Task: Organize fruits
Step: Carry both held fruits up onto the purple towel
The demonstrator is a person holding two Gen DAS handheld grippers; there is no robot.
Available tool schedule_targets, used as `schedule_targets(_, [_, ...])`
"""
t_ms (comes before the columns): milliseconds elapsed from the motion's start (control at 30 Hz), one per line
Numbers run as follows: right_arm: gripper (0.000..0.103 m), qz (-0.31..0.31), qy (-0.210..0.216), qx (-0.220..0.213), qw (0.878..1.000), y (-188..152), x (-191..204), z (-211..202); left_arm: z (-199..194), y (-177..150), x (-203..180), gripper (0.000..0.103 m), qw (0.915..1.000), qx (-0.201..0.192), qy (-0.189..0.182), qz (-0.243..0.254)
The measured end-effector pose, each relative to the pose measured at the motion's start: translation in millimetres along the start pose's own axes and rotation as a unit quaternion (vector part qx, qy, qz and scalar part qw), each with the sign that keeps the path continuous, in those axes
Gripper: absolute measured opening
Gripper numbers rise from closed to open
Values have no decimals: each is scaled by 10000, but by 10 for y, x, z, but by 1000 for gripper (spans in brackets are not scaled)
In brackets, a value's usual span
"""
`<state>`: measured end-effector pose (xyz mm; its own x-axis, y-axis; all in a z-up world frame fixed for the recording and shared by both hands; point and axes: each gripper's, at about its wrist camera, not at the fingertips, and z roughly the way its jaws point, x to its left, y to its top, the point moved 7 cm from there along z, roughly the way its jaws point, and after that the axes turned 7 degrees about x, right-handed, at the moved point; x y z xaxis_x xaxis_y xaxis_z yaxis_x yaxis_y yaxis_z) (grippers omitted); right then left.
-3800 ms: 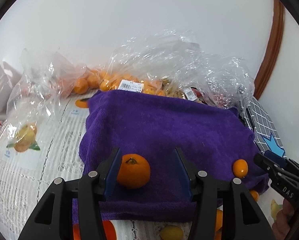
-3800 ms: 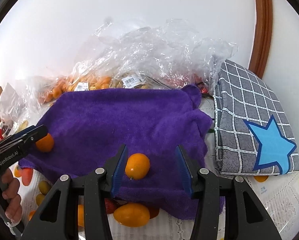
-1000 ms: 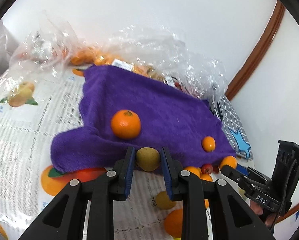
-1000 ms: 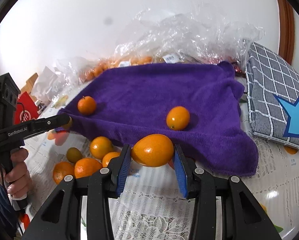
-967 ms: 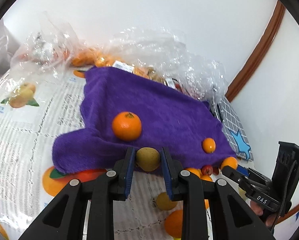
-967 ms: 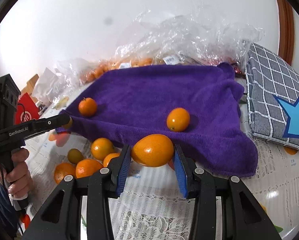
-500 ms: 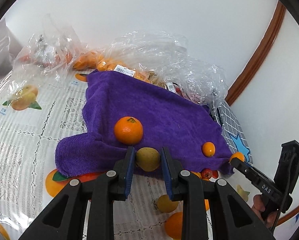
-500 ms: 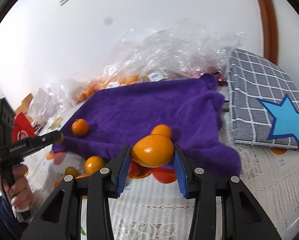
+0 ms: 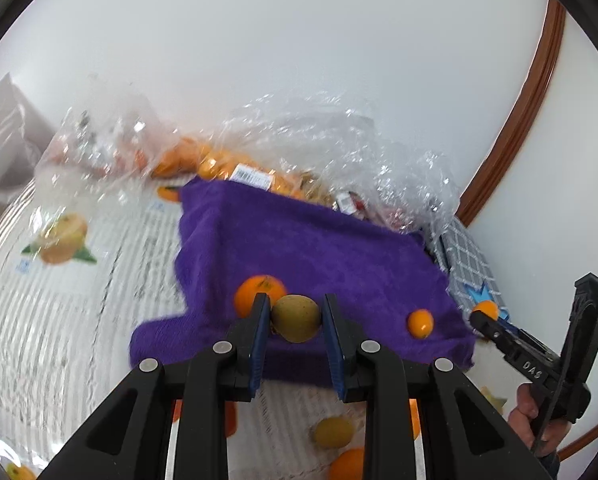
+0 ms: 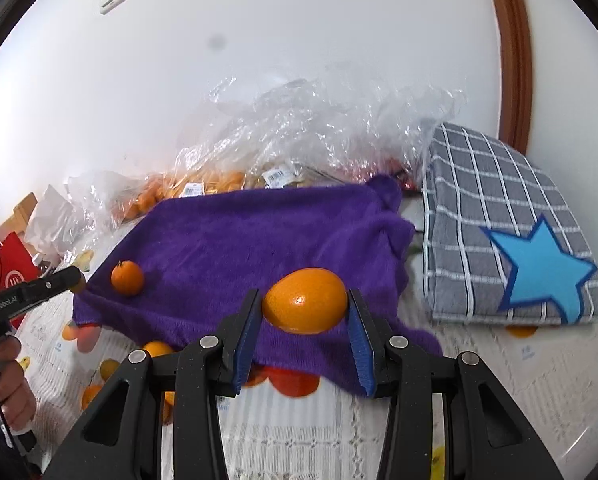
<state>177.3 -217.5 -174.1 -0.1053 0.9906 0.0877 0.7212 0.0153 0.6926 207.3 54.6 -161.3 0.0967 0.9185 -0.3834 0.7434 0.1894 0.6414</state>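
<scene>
A yellow-green round fruit [image 9: 296, 318] is clamped above the purple towel [image 9: 319, 252]. An oval orange fruit [image 10: 305, 300] is clamped too. A mandarin [image 10: 126, 277] lies on the towel

Your left gripper [image 9: 295, 320] is clamped on a yellow-green fruit [image 9: 296, 318] — angled downward. Your right gripper [image 10: 303, 312] grips an orange fruit [image 10: 305, 300] likewise.
</scene>
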Motion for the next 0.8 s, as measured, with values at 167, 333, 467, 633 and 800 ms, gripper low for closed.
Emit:
schedule_targets(167, [42, -253, -104, -96, 9996, 298, 9, 47, 220, 219, -231, 25, 9997, 72, 123, 216])
schedule_targets(333, [42, -154, -97, 2, 9998, 445, -110, 208, 605, 225, -344, 25, 9991, 278, 246, 195])
schedule_targets(467, [42, -75, -57, 217, 9997, 350, -203, 416, 812, 99, -409, 25, 9983, 302, 371, 343])
schedule_targets(633, [42, -33, 111, 584, 9982, 249, -181, 619, 764, 121, -408, 25, 9980, 112, 387, 491])
schedule_targets(800, [42, -49, 27, 682, 9977, 198, -179, 687, 894, 71, -327, 25, 9968, 516, 357, 494])
